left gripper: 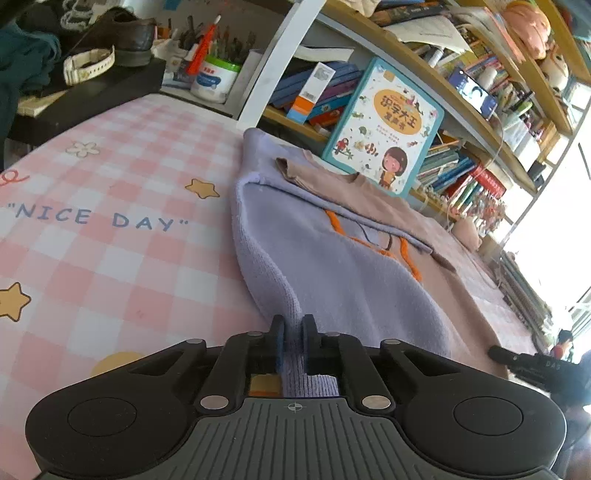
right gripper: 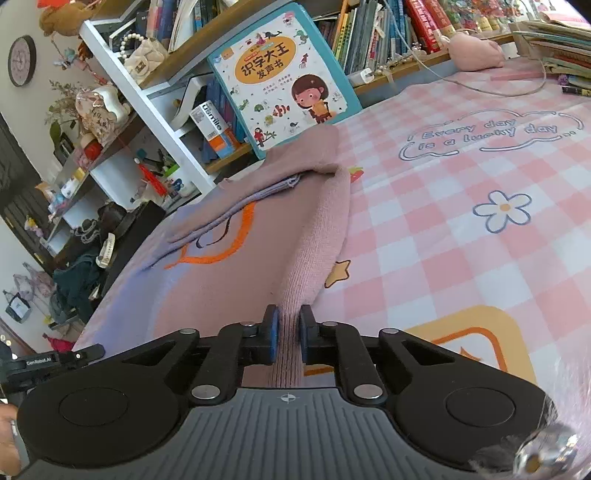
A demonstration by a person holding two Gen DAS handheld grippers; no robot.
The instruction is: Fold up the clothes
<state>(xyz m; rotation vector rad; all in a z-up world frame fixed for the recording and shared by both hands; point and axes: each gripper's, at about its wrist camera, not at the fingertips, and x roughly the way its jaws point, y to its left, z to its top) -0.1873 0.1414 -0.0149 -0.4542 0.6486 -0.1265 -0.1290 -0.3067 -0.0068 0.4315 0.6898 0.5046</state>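
A knit sweater, lilac on one half and dusty pink on the other with orange stitching, lies lengthwise on the pink checked tablecloth (left gripper: 110,258). My left gripper (left gripper: 293,326) is shut on the near edge of the lilac half (left gripper: 332,280). My right gripper (right gripper: 288,323) is shut on the near edge of the pink half (right gripper: 317,251). Both sleeves are folded inward over the body, and the far end of the sweater (right gripper: 310,147) reaches the foot of the bookshelf.
A children's picture book (left gripper: 384,129) leans against the bookshelf (right gripper: 369,33) just behind the sweater. A white tub of pens (left gripper: 214,77) and a black stand with a shoe (left gripper: 122,33) sit at the far left. A white cable (right gripper: 498,88) lies on the tablecloth (right gripper: 461,221).
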